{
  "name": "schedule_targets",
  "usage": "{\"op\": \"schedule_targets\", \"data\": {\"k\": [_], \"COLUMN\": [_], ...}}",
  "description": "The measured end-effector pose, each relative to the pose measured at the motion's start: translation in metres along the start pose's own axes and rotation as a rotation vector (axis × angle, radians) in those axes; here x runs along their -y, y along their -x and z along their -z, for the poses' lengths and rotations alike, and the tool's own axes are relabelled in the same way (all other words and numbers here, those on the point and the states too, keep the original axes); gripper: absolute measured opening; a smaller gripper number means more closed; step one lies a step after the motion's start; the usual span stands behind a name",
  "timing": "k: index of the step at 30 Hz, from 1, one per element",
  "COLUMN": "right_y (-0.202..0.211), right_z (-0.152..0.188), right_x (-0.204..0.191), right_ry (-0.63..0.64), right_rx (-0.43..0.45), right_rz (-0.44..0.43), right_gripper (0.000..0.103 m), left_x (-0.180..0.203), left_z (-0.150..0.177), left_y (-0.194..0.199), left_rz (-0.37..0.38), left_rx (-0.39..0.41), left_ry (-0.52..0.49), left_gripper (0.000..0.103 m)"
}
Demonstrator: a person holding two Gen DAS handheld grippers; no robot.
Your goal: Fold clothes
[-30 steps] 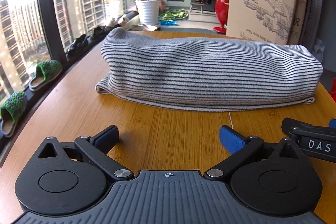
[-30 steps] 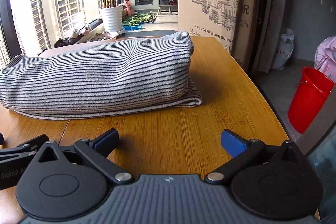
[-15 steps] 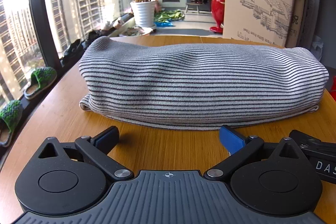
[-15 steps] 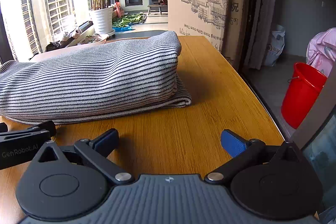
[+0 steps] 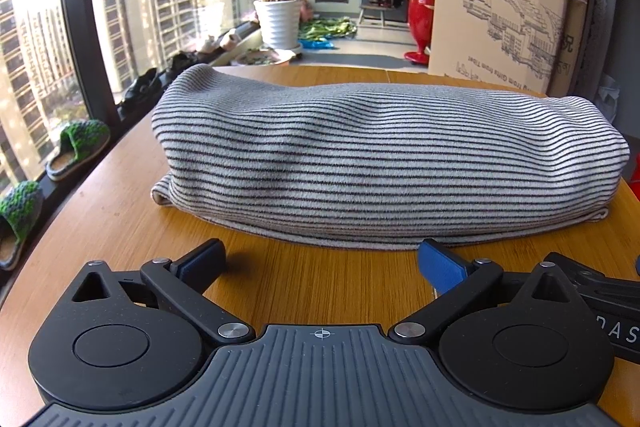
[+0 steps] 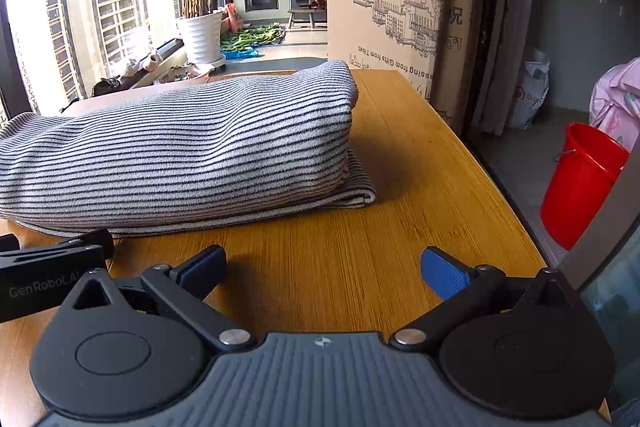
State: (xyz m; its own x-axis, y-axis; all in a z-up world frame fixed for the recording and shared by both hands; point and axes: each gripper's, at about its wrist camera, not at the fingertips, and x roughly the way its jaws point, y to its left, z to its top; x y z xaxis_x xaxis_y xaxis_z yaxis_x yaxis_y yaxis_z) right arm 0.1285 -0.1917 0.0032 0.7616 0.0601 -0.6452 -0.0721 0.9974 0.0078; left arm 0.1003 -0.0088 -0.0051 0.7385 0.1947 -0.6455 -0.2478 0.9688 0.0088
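Observation:
A folded grey garment with thin black stripes [image 5: 380, 163] lies in a thick bundle across the wooden table [image 5: 120, 219]; it also shows in the right wrist view [image 6: 180, 163]. My left gripper [image 5: 320, 259] is open and empty, just short of the garment's near hem. My right gripper [image 6: 322, 263] is open and empty over bare wood, near the garment's right end. Each gripper's body shows at the other view's edge.
A large cardboard box [image 6: 392, 7] stands past the table's far right corner. A red bucket [image 6: 580, 183] sits on the floor to the right. Windows, slippers [image 5: 76, 147] and a potted plant [image 5: 280, 19] line the left side.
Both grippers have moved closer to the garment's near edge, the left one shifting rightwards along it. Both stay open. The garment has not moved.

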Motion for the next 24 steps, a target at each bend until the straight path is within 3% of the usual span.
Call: {"op": "schedule_targets", "data": {"k": [24], "right_y": [0.0010], "right_z": [0.0008], "right_x": [-0.0014], "right_ry": [0.000], "right_rx": [0.000], "right_rz": [0.001], "right_gripper": [0.103], "left_x": [0.0015], "left_z": [-0.0008], "left_y": [-0.0010], "left_rz": [0.000], "left_rx": [0.000], "left_ry": [0.000], "left_gripper": [0.103]}}
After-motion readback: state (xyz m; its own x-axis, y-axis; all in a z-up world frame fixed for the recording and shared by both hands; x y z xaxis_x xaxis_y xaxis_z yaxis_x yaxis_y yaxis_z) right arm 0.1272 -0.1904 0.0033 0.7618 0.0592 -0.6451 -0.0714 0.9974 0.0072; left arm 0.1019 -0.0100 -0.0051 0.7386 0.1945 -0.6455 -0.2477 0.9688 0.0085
